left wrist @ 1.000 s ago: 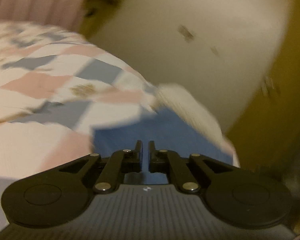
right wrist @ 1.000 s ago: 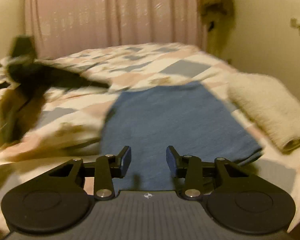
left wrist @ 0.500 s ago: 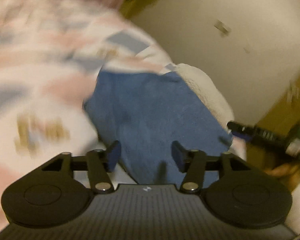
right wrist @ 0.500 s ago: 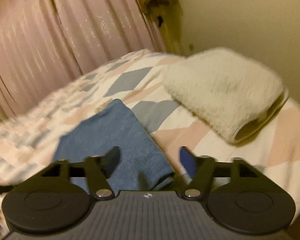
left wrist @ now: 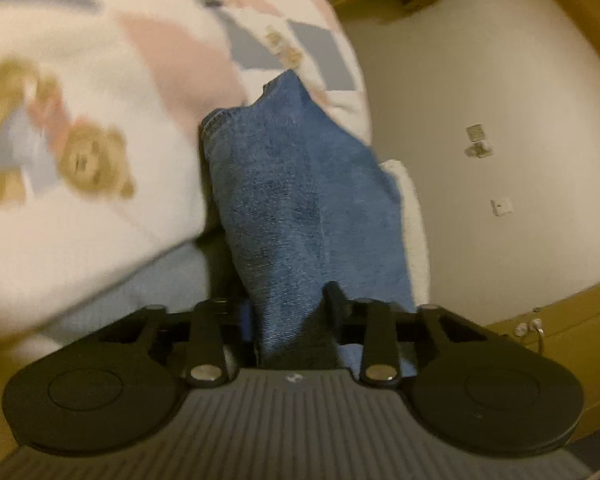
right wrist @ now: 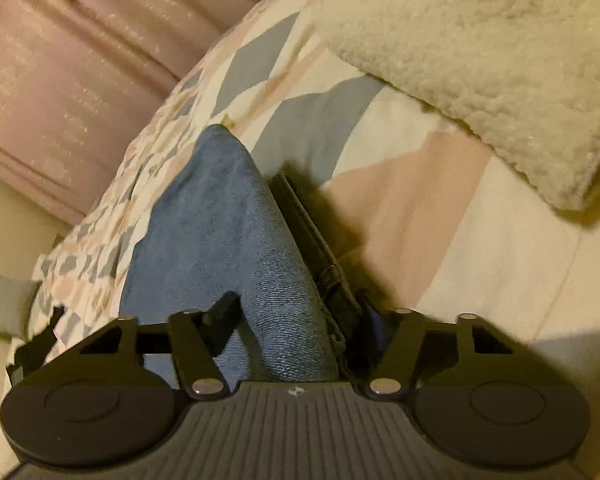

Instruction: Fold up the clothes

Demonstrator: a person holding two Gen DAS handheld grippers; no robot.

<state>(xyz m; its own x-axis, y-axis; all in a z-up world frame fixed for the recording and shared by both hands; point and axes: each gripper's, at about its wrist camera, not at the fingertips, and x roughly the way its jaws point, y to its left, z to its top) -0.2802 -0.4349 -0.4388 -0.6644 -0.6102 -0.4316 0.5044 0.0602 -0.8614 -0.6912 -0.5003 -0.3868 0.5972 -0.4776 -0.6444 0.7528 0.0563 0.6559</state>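
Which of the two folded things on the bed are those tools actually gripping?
The blue denim garment: both the left tool and right tool clamp it. The fluffy cream fleece lies apart, untouched.

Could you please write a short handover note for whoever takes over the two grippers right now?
Left gripper: shut on the jeans, denim bunched between its fingers.
Right gripper: shut on the jeans too, at another part of the same bundle.
The jeans look already folded into a compact bundle, partly raised off the patterned bedspread. A folded cream fleece lies on the bed beside them.
Left to do: set the jeans down neatly, probably near the fleece, then open both grippers.
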